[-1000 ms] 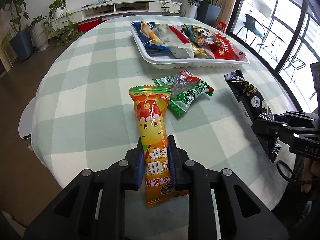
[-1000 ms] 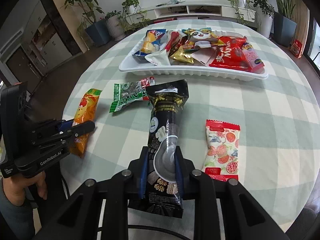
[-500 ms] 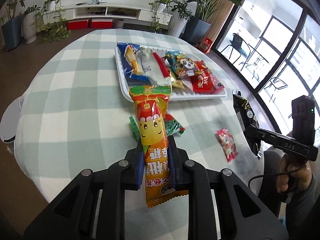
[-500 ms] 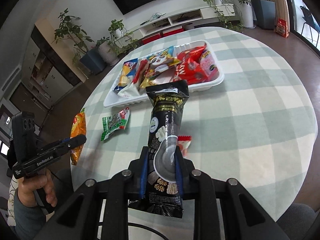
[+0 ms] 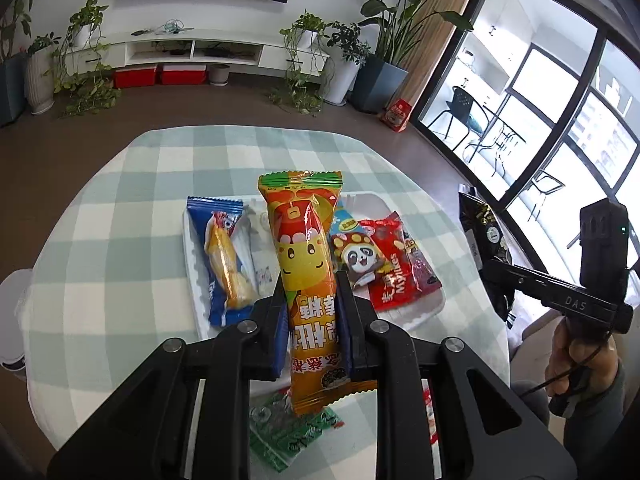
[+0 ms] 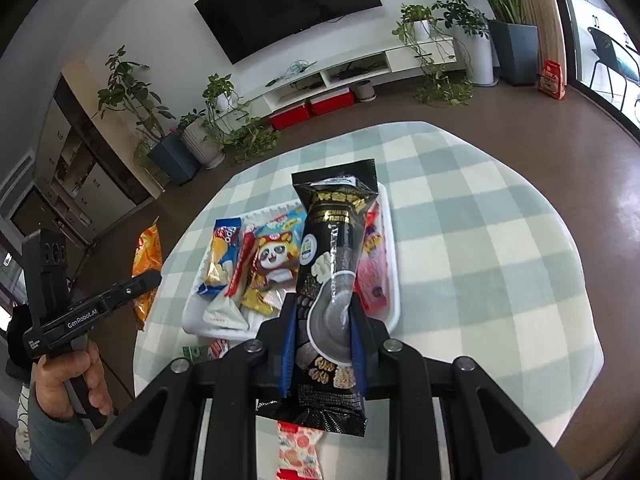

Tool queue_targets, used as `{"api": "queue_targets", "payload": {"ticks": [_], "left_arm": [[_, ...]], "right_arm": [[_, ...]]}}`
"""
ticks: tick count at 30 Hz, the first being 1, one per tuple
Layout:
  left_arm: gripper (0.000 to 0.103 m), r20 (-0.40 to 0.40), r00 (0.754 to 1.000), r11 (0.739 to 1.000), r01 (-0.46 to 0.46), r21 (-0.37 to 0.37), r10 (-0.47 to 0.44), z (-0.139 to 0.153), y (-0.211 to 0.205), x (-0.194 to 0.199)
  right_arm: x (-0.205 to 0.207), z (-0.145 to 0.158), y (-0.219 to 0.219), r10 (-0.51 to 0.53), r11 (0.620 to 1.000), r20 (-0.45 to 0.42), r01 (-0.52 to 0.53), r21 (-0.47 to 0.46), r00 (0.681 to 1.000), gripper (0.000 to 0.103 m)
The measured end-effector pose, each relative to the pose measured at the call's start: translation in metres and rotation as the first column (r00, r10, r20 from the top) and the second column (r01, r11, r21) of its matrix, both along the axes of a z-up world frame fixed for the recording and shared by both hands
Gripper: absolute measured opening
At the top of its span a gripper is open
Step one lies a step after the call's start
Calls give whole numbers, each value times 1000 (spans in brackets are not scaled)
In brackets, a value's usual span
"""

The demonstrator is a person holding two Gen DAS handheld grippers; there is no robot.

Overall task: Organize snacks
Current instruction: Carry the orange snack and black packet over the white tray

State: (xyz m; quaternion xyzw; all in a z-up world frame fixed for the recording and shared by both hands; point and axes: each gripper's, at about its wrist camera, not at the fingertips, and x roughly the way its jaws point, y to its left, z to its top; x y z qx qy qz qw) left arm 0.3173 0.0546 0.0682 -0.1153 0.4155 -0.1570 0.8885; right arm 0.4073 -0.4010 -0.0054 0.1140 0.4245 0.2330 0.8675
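The left gripper (image 5: 311,308) was clamped nearly shut around the lower half of a long orange plastic snack packet with a cartoon face (image 5: 306,264), and the right gripper (image 6: 323,330) likewise around a long black foil snack packet (image 6: 334,264). Each packet stood clear of the green-and-white checked tablecloth (image 6: 480,248), presumably so it could be carried over the rim. Both hung above the white rectangular plastic tray (image 6: 394,280), already crowded with packets, probably the intended drop place.

A white plastic tray (image 5: 191,268) sits on the round green-checked tablecloth (image 5: 120,248), holding a blue wrapped bar (image 5: 224,256) at left and a red packet (image 5: 394,264) at right. Nearer lies a green sachet (image 5: 280,436).
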Motion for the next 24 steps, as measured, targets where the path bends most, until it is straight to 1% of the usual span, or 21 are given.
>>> {"api": "queue_targets", "payload": {"ticks": [4, 9, 16, 24], "left_arm": [[19, -27, 1000, 1000, 6, -7, -6, -12, -6, 32], [19, -76, 997, 1000, 13, 7, -12, -44, -13, 58], [19, -108, 994, 1000, 17, 10, -16, -74, -16, 74], [19, -124, 992, 1000, 24, 12, -22, -88, -19, 84]], "right_arm": [[31, 1, 32, 50, 999, -9, -50, -8, 999, 25], [58, -13, 67, 96, 994, -41, -97, -44, 995, 25], [79, -45, 80, 80, 992, -103, -89, -90, 991, 25], [90, -63, 86, 81, 988, -124, -96, -118, 989, 25]]}}
